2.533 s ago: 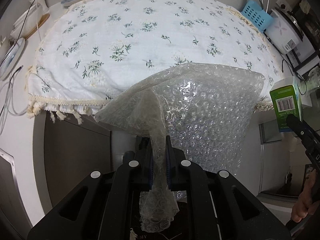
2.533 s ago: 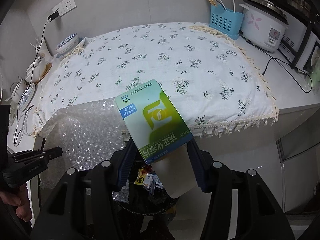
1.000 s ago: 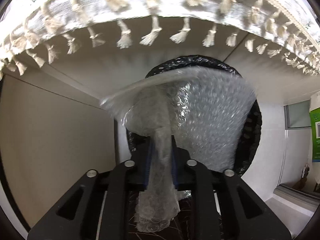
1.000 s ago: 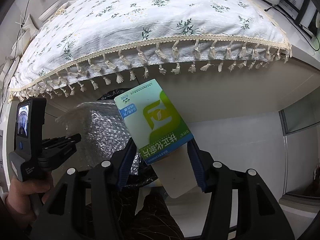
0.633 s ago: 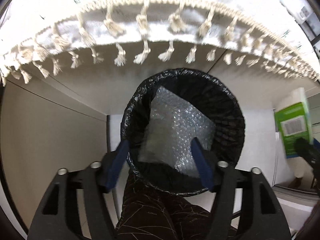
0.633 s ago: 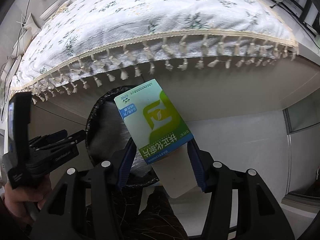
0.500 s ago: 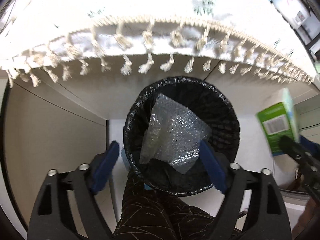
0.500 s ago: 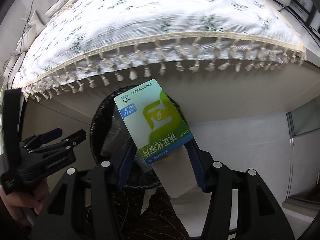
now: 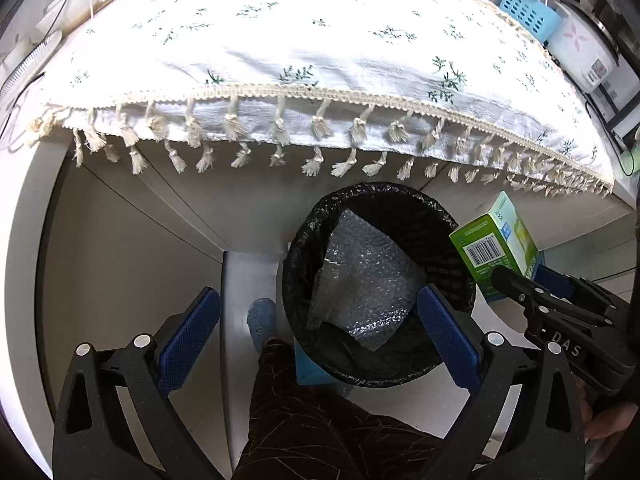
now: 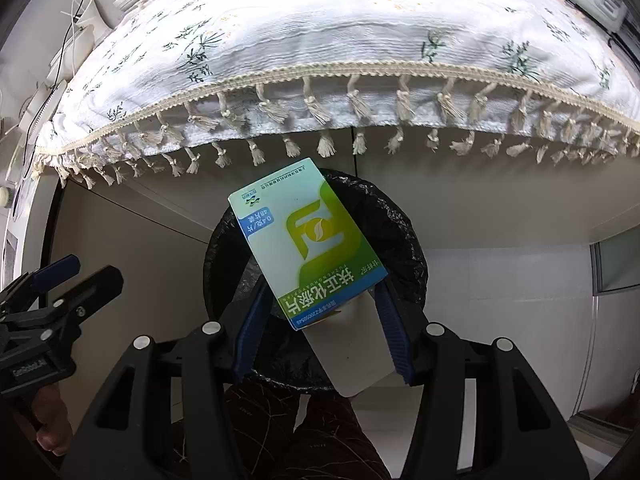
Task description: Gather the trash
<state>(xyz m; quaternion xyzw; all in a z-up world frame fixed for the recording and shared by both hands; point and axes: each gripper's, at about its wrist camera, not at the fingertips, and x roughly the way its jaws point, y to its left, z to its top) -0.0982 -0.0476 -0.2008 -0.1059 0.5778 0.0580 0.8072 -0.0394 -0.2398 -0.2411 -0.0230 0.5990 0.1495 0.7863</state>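
A black-lined trash bin (image 9: 434,232) stands on the floor under the counter edge. A sheet of bubble wrap (image 9: 368,280) lies loose inside it. My left gripper (image 9: 316,296) hangs above the bin, its jaws opening wide with nothing between them. My right gripper (image 10: 322,282) is shut on a green and white cardboard box (image 10: 312,240), held tilted over the bin's mouth (image 10: 404,236). In the left wrist view the box (image 9: 496,240) shows at the bin's right rim. The left gripper (image 10: 92,270) appears at the left in the right wrist view.
A white flowered tablecloth (image 9: 320,40) with a tasselled fringe hangs over the counter edge above the bin. A rice cooker (image 9: 580,48) and a blue basket (image 9: 528,12) stand at the far right. A person's leg (image 9: 320,420) and shoe (image 9: 260,316) are beside the bin.
My left gripper let go of the bubble wrap, which dropped into the bin, then spread its jaws and rose. My right gripper carried the box left, over the bin.
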